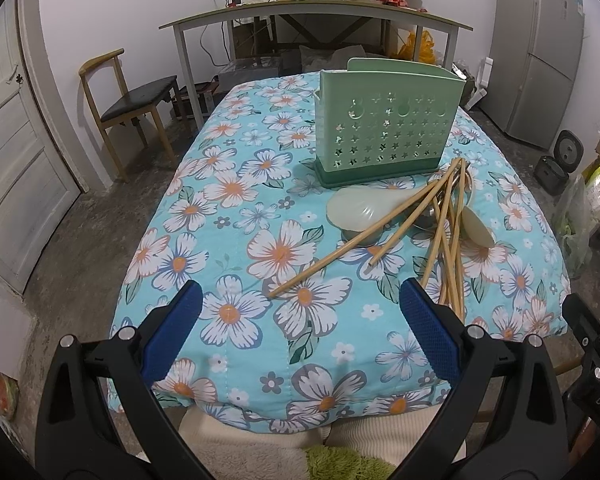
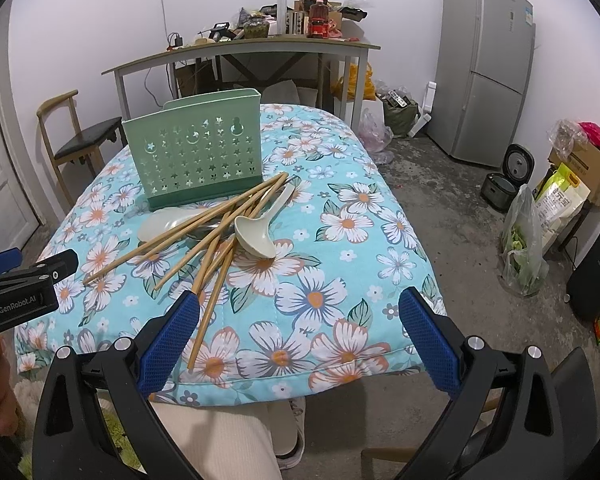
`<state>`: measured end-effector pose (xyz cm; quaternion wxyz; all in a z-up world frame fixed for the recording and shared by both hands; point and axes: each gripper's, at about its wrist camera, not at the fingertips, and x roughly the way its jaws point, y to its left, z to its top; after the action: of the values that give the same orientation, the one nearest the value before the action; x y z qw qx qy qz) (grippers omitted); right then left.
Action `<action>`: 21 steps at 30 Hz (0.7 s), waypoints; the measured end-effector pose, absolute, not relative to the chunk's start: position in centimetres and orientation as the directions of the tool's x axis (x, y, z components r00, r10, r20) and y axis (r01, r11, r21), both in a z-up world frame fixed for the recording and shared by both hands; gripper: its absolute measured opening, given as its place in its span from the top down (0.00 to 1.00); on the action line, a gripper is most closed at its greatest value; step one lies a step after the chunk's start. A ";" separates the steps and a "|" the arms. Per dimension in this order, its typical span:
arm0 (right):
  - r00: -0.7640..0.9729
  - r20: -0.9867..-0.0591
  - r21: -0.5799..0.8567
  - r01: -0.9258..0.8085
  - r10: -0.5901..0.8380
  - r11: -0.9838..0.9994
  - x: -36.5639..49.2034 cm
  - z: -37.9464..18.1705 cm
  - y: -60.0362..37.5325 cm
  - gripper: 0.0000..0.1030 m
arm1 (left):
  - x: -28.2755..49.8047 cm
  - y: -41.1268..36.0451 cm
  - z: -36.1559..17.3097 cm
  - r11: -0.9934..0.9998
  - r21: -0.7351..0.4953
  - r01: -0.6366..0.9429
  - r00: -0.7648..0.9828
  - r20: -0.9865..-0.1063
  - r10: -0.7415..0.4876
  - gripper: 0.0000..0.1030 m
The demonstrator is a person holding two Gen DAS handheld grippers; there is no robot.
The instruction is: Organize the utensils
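A green perforated utensil holder (image 1: 384, 128) (image 2: 200, 152) stands upright on the floral tablecloth (image 1: 236, 200) (image 2: 340, 240). In front of it lies a heap of utensils: several wooden chopsticks (image 1: 340, 254) (image 2: 212, 240), a pale rice paddle (image 1: 356, 208) (image 2: 160, 222), a pale soup ladle (image 1: 478, 228) (image 2: 256, 236) and a metal spoon partly hidden beneath them. My left gripper (image 1: 302, 294) hovers open near the table's front edge, left of the heap. My right gripper (image 2: 300, 306) is open too, with chopstick ends beside its left finger (image 2: 172, 336). Neither holds anything.
A wooden chair (image 1: 132, 108) stands at the left and a cluttered side table (image 1: 316, 16) behind. A grey fridge (image 2: 488, 64), a rice cooker (image 2: 508, 180) and bags (image 2: 528, 240) sit on the floor at the right. A person's legs (image 2: 220, 432) are below the table edge.
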<state>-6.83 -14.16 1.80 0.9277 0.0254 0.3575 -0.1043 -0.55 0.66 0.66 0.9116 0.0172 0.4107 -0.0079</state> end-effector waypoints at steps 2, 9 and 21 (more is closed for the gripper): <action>0.723 -0.669 -0.028 0.212 -0.176 0.977 -6.8 1.8 -14.3 0.06 | -0.6 0.7 0.7 0.999 0.026 0.028 0.663 -0.749 0.000 0.08; 0.722 -0.669 -0.028 0.212 -0.176 0.977 -6.7 1.9 -14.2 0.06 | -0.5 0.8 0.6 0.999 0.027 0.027 0.663 -0.749 0.002 0.08; 0.722 -0.670 -0.027 0.207 -0.172 0.978 -6.6 1.7 -14.3 0.06 | -0.4 1.3 0.4 0.999 0.029 0.024 0.659 -0.752 0.006 0.08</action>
<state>-6.58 -14.32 1.72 0.9275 0.0248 0.3587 -0.1022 -0.38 1.26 0.42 0.9107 0.0180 0.4127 -0.0049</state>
